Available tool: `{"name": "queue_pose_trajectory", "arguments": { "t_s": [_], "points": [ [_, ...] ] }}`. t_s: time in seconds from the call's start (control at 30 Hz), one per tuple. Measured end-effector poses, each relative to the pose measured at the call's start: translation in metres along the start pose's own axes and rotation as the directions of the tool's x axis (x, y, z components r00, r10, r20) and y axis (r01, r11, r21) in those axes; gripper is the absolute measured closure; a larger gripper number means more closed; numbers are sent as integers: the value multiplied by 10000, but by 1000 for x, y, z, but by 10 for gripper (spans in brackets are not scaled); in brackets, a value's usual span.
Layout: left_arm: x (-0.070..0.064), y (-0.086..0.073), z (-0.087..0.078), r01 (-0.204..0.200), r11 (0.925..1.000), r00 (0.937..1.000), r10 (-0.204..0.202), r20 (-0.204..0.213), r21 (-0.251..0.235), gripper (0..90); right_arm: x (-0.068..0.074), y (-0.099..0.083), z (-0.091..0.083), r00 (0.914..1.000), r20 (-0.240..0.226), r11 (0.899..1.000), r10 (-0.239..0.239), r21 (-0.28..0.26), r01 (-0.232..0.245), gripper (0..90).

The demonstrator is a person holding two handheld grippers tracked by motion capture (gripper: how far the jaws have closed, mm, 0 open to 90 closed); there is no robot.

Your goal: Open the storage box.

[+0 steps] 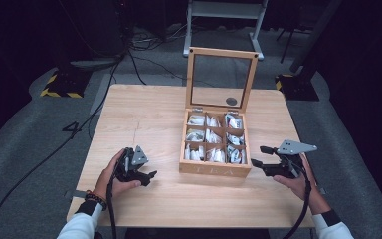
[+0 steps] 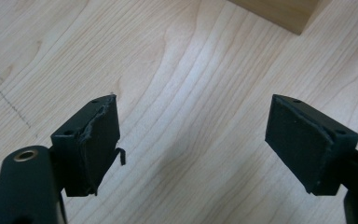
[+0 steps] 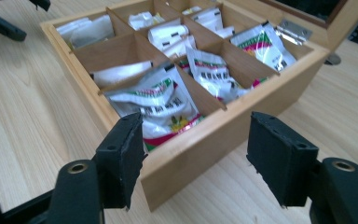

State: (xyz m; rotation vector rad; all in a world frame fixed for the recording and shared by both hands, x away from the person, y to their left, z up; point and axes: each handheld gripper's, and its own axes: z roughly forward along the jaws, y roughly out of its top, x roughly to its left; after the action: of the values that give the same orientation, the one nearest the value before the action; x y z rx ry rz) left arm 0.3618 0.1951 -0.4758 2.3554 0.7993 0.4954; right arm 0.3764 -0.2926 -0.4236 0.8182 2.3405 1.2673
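Dark floor and trailing cables surround a pale wooden counter (image 1: pixel 144 124). A wooden tea box (image 1: pixel 215 170) sits right of the counter's centre, its glass-paned lid (image 1: pixel 222 79) standing upright at the 12 o'clock side. Nine compartments hold white sachets (image 1: pixel 214 137).

Left hand-held gripper (image 1: pixel 149 177): at the box's 9 o'clock, near its front corner, apart from it. Jaws released, spread wide over bare wood, nothing between them.

Right hand-held gripper (image 1: pixel 256 156): at the box's 3 o'clock, just beside the wall, not touching as far as can be told. Jaws released. In the right gripper view they frame the near corner compartment and its green-and-red printed sachet (image 3: pixel 163 105).

Assessment: approach stage; nothing grasped yet. The likely next move is for the right hand-held gripper to rise over the wall, descend into that compartment and close on the sachet's upper edge. Thin foil calls for a straight, centred pinch; the dividers leave little room for the jaws.
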Motion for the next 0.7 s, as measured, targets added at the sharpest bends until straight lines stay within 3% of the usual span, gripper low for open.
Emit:
{"name": "queue_pose_trajectory", "arguments": {
  "t_s": [0.17,0.4,0.57,0.7],
  "points": [
    [-5,-10,0,211,9997,9997,-210,135,-96,180,4,12,5,9998,-68,9998,-179,-72,178,376],
    [-15,-23,-2,218,9998,9997,-219,119,15,178,20,37,25,9974,-472,9986,-537,1,538,415],
    [-12,-33,-4,552,9985,9982,-550,217,-63,179,39,51,53,9945,-795,9969,-680,343,709,434],
    [-11,-37,-5,666,9976,9972,-658,351,-202,179,45,55,66,9937,-891,9954,-686,600,741,466]
  ]
}}
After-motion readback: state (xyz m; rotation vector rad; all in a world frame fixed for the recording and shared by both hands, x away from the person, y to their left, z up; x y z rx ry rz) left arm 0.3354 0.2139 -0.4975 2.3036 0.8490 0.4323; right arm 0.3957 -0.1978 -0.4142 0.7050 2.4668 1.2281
